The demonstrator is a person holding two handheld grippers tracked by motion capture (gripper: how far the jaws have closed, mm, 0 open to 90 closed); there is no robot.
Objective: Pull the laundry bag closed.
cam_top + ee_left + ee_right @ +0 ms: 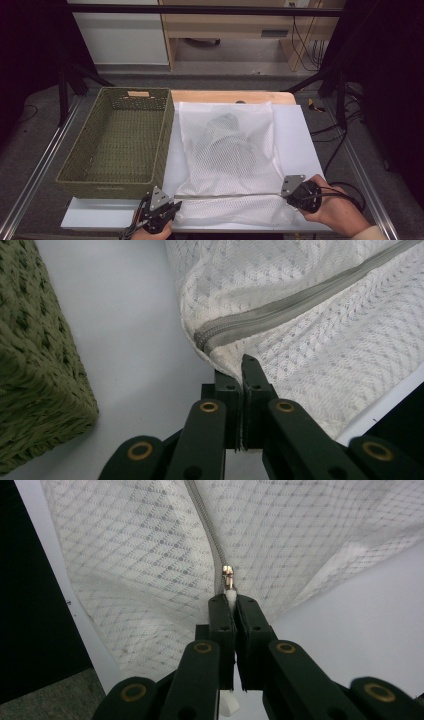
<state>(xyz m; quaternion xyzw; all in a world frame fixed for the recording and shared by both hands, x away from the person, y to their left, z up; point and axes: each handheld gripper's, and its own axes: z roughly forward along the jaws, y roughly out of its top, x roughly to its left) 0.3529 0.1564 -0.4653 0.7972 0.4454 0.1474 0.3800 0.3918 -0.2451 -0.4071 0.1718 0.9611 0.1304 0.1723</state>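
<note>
Now your left gripper (242, 371) pinches the mesh bag (227, 150) corner beside the zipper's (300, 302) end, your right gripper (231, 602) clamps the zipper pull (228, 577). Zipper looks closed along its length; the basket (120, 140) waits beyond your left gripper.

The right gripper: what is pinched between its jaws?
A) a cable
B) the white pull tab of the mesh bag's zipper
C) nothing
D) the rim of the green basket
B: the right gripper is shut on the white pull tab below the zipper slider of the mesh bag.
</note>
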